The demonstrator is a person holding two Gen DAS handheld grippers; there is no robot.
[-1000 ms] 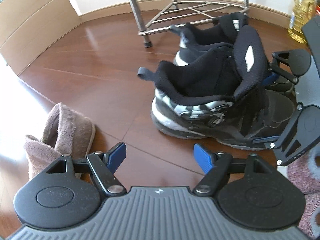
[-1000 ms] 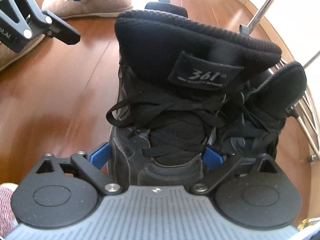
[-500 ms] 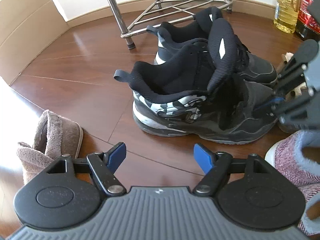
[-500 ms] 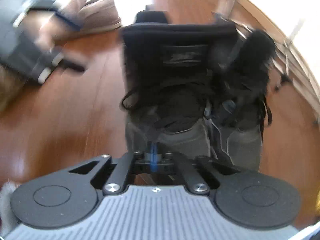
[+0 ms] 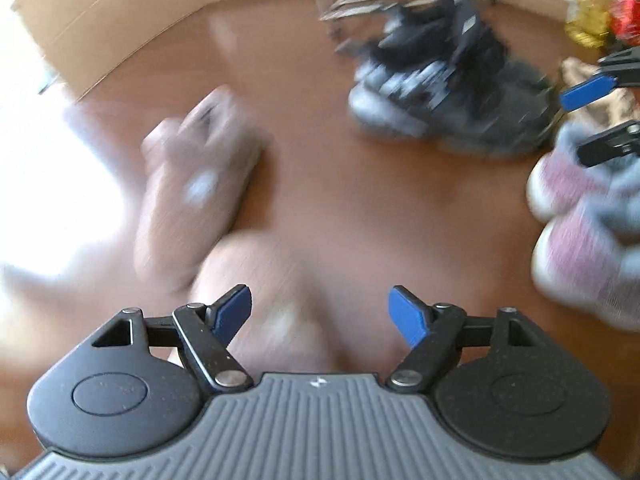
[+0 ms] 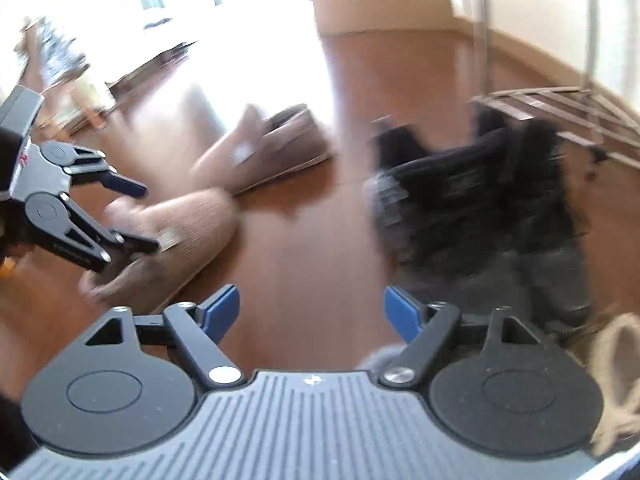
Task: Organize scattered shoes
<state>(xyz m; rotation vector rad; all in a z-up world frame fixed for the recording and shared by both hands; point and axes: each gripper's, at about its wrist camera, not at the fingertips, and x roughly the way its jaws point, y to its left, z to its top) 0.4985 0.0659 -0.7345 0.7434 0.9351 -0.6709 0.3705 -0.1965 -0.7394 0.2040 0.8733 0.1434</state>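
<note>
On the wooden floor (image 5: 320,160) two brown slippers (image 5: 196,184) lie just ahead-left of the left gripper (image 5: 320,312), long axes pointing away (right gripper (image 6: 312,308) farther); both empty, left spread, right opening

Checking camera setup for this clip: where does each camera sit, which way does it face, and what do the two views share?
Left wrist: sits on the left gripper, looking down over its open, empty fingers at the wood floor; the right gripper enters at the right edge.
Right wrist: sits on the right gripper, jaws opening with nothing between them, facing floor and metal rack; the left gripper shows at left.
Shared: brown slippers and black sneakers, both blurred.
</note>
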